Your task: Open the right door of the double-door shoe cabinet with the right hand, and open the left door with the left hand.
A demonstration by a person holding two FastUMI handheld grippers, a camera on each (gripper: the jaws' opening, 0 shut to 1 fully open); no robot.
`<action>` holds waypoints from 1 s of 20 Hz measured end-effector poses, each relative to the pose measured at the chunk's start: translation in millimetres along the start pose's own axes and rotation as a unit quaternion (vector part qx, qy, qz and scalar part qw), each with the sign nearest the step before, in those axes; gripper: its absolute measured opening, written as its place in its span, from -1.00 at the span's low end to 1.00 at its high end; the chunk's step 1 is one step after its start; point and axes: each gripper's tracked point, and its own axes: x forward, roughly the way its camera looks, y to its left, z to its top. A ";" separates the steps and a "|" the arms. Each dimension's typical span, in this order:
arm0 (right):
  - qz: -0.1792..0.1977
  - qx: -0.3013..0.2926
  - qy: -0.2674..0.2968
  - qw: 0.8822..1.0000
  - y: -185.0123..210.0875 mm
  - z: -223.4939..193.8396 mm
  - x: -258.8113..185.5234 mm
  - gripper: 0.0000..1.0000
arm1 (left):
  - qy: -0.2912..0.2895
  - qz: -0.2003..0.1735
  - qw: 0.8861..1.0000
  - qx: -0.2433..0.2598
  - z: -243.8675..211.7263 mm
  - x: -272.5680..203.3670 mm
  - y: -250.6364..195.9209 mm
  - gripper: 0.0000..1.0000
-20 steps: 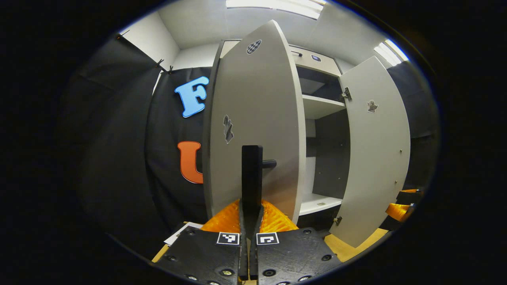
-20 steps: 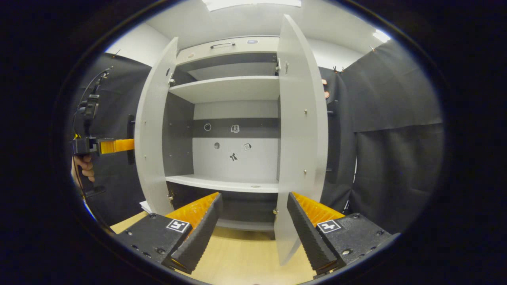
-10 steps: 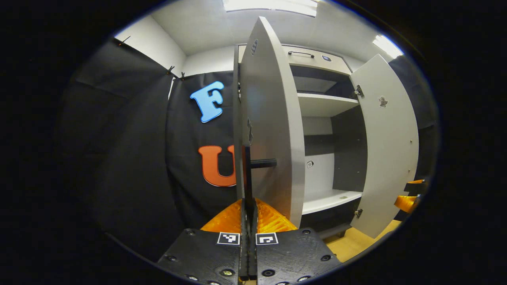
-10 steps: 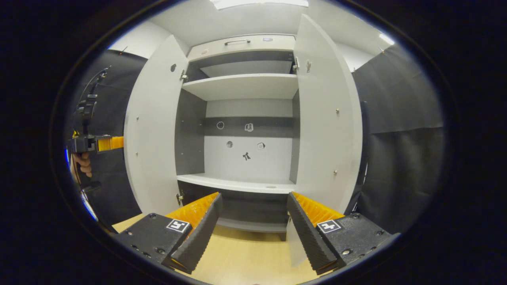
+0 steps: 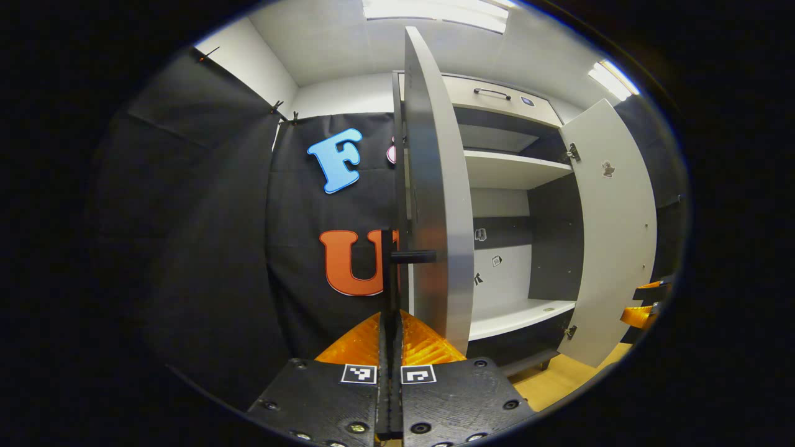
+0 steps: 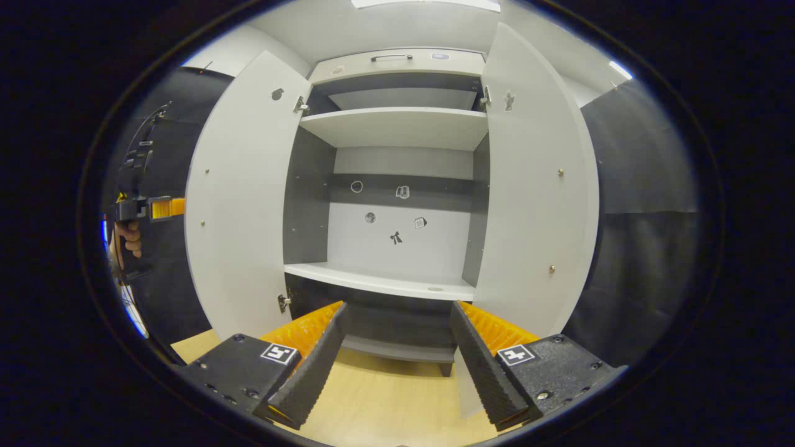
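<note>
Fingers of the left gripper (image 5: 390,347) clamp the left door's handle (image 5: 389,273); right gripper (image 6: 397,354) fingers spread, empty, facing open cabinet shelves (image 6: 385,282).

Black cloth (image 6: 646,248) is hanging along the booth's walls to both sides ahead of the gripper, clipped near the top, with white wall (image 5: 345,99) showing above it. Ceiling light panels (image 5: 435,9) are glowing overhead. A pale wooden floor (image 6: 385,403) is lying just below the fingers.
</note>
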 end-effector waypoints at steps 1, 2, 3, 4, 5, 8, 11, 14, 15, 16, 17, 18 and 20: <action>-0.004 0.001 0.002 1.000 -1.3 -1.5 -1.3 1.00 | -0.001 -0.007 1.000 0.000 0.0 0.8 0.5 -1.00; -0.008 0.002 0.003 1.000 -3.1 -1.4 -3.4 1.00 | -0.002 -0.014 1.000 0.003 -1.3 0.7 0.6 -1.00; -0.012 0.004 0.002 1.000 -5.8 -2.0 -6.2 1.00 | -0.002 -0.020 1.000 0.006 -0.8 1.1 0.5 -1.00; -0.014 0.008 0.002 1.000 -7.4 -1.7 -8.1 1.00 | -0.002 -0.026 1.000 0.007 -1.7 0.9 0.4 -1.00; -0.014 0.011 0.001 1.000 -8.8 -1.7 -8.9 1.00 | -0.001 -0.029 1.000 0.003 -2.0 -1.1 0.4 -1.00; -0.018 0.016 0.002 1.000 -12.4 -3.3 -11.2 1.00 | -0.001 -0.027 1.000 -0.016 0.0 -22.2 1.2 -1.00; -0.028 0.018 0.007 0.999 -19.3 -8.5 -10.7 1.00 | -0.014 0.001 1.000 -0.011 10.5 -51.8 -0.8 -1.00; -0.021 0.033 0.007 0.999 -17.1 -7.4 -5.2 1.00 | -0.013 -0.017 0.999 -0.029 11.7 -65.4 -42.8 -1.00; -0.020 0.036 0.005 0.999 -16.6 -5.8 -4.1 1.00 | -0.006 -0.024 0.999 -0.032 5.9 -64.4 -57.7 -1.00; -0.021 0.039 0.001 0.999 -16.5 -3.7 -3.6 1.00 | -0.001 -0.028 0.999 -0.034 1.4 -61.1 -71.9 -1.00; -0.023 0.040 -0.003 0.999 -17.0 -1.4 -3.7 1.00 | 0.004 -0.030 0.999 -0.038 -7.1 -54.6 -85.7 -1.00; -0.027 0.039 -0.008 0.999 -17.7 1.4 -4.9 1.00 | 0.010 -0.036 0.998 -0.045 -14.6 -48.1 -102.1 -1.00; -0.037 0.034 -0.016 0.999 -20.8 5.6 -7.8 1.00 | 0.021 -0.044 0.997 -0.062 -30.1 -31.0 -128.2 -1.00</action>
